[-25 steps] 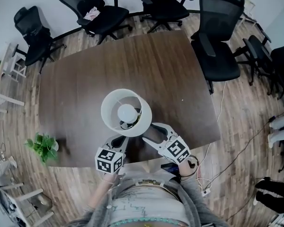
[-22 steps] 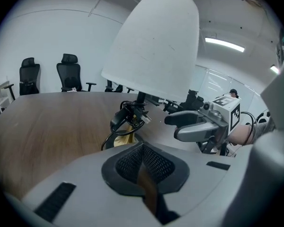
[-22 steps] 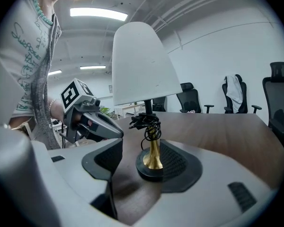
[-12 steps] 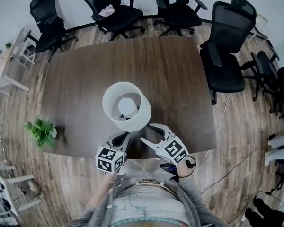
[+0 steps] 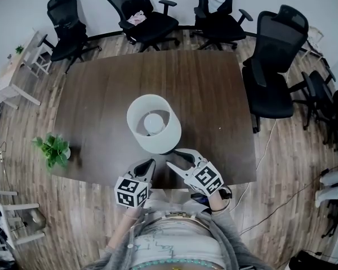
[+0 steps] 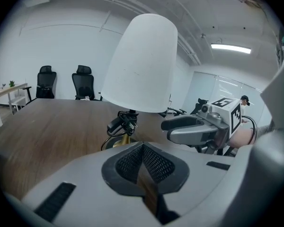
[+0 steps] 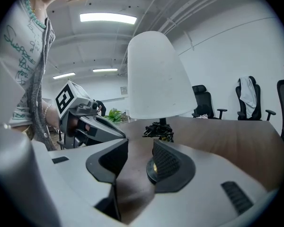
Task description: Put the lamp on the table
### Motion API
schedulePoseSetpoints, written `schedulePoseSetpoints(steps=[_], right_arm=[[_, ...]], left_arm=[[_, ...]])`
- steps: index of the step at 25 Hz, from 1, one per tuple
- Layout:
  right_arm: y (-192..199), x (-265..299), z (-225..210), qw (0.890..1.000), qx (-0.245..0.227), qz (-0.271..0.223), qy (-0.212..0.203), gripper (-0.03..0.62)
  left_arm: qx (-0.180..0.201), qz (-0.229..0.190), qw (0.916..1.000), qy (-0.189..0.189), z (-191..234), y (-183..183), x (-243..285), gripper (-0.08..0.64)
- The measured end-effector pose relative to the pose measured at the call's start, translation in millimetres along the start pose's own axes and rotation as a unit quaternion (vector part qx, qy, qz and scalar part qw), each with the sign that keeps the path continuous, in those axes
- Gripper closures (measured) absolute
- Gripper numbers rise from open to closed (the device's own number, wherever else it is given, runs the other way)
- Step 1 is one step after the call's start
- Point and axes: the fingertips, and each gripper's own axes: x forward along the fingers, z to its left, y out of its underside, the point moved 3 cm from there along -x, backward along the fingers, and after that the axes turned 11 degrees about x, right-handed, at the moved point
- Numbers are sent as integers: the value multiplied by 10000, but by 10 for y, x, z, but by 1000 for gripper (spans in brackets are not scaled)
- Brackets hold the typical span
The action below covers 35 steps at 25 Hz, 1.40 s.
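And here we see the lamp (image 5: 154,122) standing upright on the table (image 5: 208,83), its white shade (image 6: 141,63) over a brass base (image 6: 117,141), close to the middle of the near edge, with a bundle of black cord (image 7: 158,130) gathered at the stem. We find the left gripper (image 6: 143,151) at that near edge, pointing toward the lamp, its jaws pressed together with nothing in them and the mesh pads meeting (no gap to speak of). Beside it we have the right gripper (image 7: 139,148), reaching over the near edge toward the lamp's foot. Its jaws have just been closing, yet they stand apart, with bare tabletop showing in the gap and nothing between them. Neither gripper touches the lamp, we note. A small green plant (image 5: 52,149) sits at the table's near left corner, well apart from the lamp, and black office chairs (image 5: 270,66) ring the far and right edges.
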Motion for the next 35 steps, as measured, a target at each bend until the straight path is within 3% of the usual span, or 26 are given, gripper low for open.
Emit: schedulePoseSetpoints(steps=[14,35], right_arm=[[-63,-151,-31,9990,316,-257,170,526],[-399,-141,264,9993,-5,-259,-259,565]], left_arm=[[176,-180,9996,146,-138,-194,-12,549],[262,-601,9977,153,-319,-524,-237,549]])
